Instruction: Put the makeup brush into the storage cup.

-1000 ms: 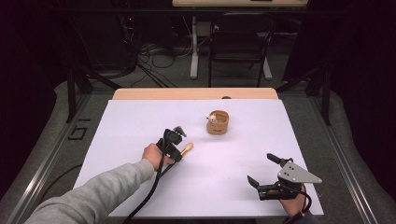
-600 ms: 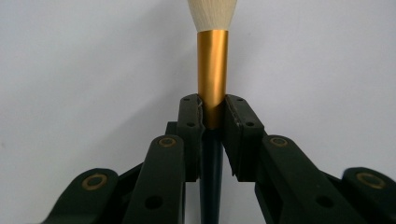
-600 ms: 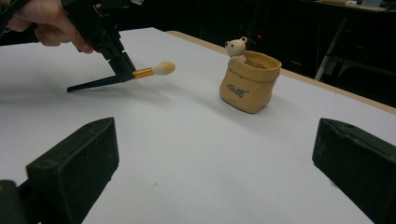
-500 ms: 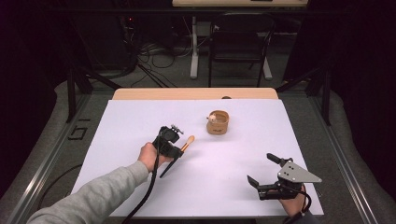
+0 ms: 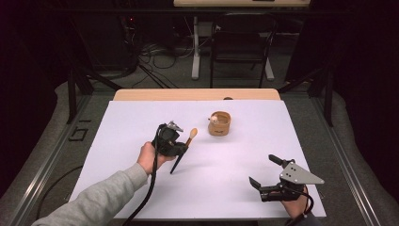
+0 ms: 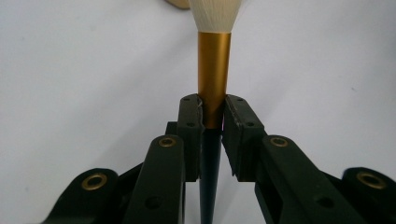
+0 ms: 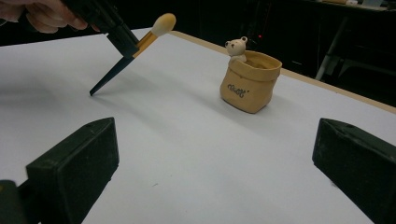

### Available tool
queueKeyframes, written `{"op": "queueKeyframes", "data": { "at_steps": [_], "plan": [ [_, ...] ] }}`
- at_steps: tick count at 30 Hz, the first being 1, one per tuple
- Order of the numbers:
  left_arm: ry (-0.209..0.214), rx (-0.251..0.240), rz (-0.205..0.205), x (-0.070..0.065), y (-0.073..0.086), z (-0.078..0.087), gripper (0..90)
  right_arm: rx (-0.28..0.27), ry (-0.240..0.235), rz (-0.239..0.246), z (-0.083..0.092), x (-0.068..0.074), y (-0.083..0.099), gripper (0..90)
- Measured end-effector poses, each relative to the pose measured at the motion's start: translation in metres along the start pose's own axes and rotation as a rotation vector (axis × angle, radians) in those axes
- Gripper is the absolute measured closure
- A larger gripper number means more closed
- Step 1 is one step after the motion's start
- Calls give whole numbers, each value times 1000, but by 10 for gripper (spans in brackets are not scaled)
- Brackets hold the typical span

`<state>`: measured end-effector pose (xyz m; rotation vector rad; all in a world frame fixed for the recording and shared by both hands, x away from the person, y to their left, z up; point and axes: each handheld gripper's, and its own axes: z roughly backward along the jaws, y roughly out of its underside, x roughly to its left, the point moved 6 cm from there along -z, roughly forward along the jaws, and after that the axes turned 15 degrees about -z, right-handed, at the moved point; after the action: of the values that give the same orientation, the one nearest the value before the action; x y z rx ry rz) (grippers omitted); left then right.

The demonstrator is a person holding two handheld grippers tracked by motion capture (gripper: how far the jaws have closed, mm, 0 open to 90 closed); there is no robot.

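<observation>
In the high view, the left hand-held gripper (image 5: 181,148) sits a little left of the frame's centre, clamped on a makeup brush (image 5: 184,150). The brush is tilted: its pale bristle head points toward the upper right, its dark pointed handle toward the lower left, with the tip close to the white worktop (image 5: 141,117); whether it touches cannot be told. Just to the upper right of the bristles, and apart from them, stands a small tan pouch-shaped holder (image 5: 219,125) with a little bear figure at its rim. The right hand-held gripper (image 5: 263,172) lies at the lower right of the frame, jaws spread wide with nothing between them.

In the left gripper view, the two black jaws rise from the bottom and close on the brush (image 6: 214,79) where its gold ferrule meets the dark handle. The cream bristles fill the top centre of the frame.

In the right gripper view, the gripper's own jaws stand far apart at the lower left and lower right. The holder (image 7: 250,81) stands upright right of centre, the bear (image 7: 236,49) peeking over its left rim. At the upper left, the left hand-held gripper (image 7: 128,44) holds the slanted brush (image 7: 133,49).
</observation>
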<state>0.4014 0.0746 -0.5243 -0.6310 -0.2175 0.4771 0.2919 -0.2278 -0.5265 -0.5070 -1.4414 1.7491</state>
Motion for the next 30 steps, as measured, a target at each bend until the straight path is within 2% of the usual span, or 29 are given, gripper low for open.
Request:
{"op": "queueKeyframes", "data": {
  "at_steps": [6,15,19,23,30],
  "plan": [
    [-35,-75,-23,-3,-6,8,777,2,-1,0,0,0,0,0],
    [-127,-199,-66,-5,-14,24,778,2,1,1,0,0,0,0],
    [-155,-253,-66,-5,-16,29,778,2,1,2,0,0,0,0],
    [-161,-268,-74,-6,-16,30,778,3,2,2,-1,0,0,0],
    [-143,-283,-91,-12,-18,28,778,12,3,0,-1,0,1,0]
  ]
}}
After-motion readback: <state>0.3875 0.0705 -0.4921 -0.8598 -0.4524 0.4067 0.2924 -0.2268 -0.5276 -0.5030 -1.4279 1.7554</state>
